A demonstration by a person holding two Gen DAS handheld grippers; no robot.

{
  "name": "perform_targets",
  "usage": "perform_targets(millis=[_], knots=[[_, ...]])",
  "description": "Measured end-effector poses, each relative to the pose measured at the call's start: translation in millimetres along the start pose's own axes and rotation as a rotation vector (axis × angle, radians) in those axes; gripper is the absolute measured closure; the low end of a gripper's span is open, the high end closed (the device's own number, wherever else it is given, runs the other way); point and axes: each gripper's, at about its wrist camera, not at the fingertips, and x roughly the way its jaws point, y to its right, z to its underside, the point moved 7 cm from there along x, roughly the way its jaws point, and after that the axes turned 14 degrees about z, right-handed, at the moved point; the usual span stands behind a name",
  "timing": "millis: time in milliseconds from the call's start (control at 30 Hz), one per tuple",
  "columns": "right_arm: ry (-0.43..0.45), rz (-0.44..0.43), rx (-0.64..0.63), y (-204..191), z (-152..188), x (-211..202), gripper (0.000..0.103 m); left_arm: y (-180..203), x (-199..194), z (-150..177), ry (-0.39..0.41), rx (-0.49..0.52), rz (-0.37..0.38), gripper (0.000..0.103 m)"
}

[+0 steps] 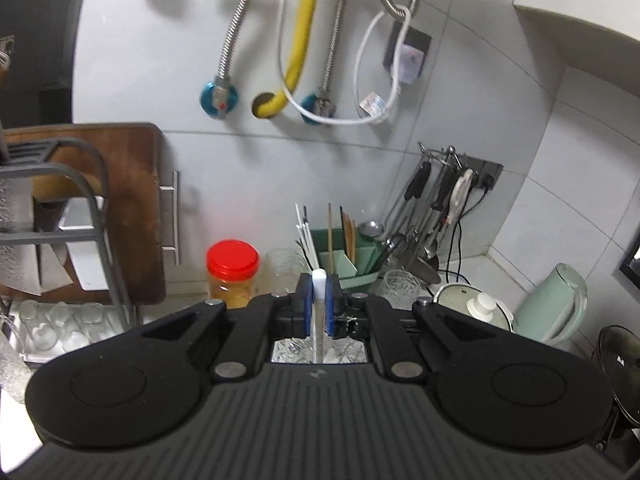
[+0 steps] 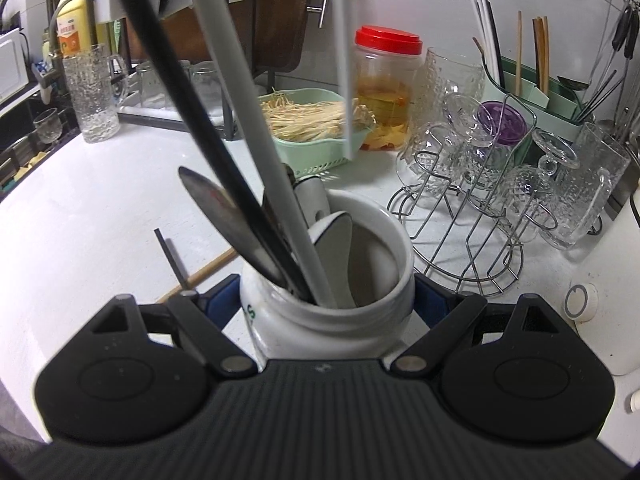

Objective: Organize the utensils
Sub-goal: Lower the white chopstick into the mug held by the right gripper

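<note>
My left gripper (image 1: 319,300) is shut on a white chopstick (image 1: 319,280), held upright in the air in front of the tiled wall; the same white stick (image 2: 344,60) hangs down in the right wrist view, over the counter. My right gripper (image 2: 326,300) is shut on a white ceramic jar (image 2: 328,320) on the white counter (image 2: 80,208). The jar holds a black chopstick (image 2: 192,120), a grey-white chopstick (image 2: 256,128), spoons (image 2: 348,248) and a dark spatula (image 2: 224,220). A green utensil holder (image 1: 348,256) with chopsticks stands at the wall.
A wooden chopstick (image 2: 204,272) and a black one (image 2: 172,256) lie on the counter left of the jar. Behind are a green basket of enoki (image 2: 316,128), a red-lidded jar (image 2: 384,88), a wire rack of glasses (image 2: 492,184), a dish rack (image 1: 60,220) and a green kettle (image 1: 556,304).
</note>
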Motion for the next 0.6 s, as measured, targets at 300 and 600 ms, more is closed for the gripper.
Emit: perform_targets(millis=[300, 600], knots=[[0.015, -0.018, -0.009, 0, 0, -1, 0.012, -6, 52, 37, -0.153, -0.003, 0.031, 0.095], [0.023, -0.022, -0.012, 0, 1, -1, 0.012, -9, 101, 74, -0.44, 0.002, 0.137, 0.095]])
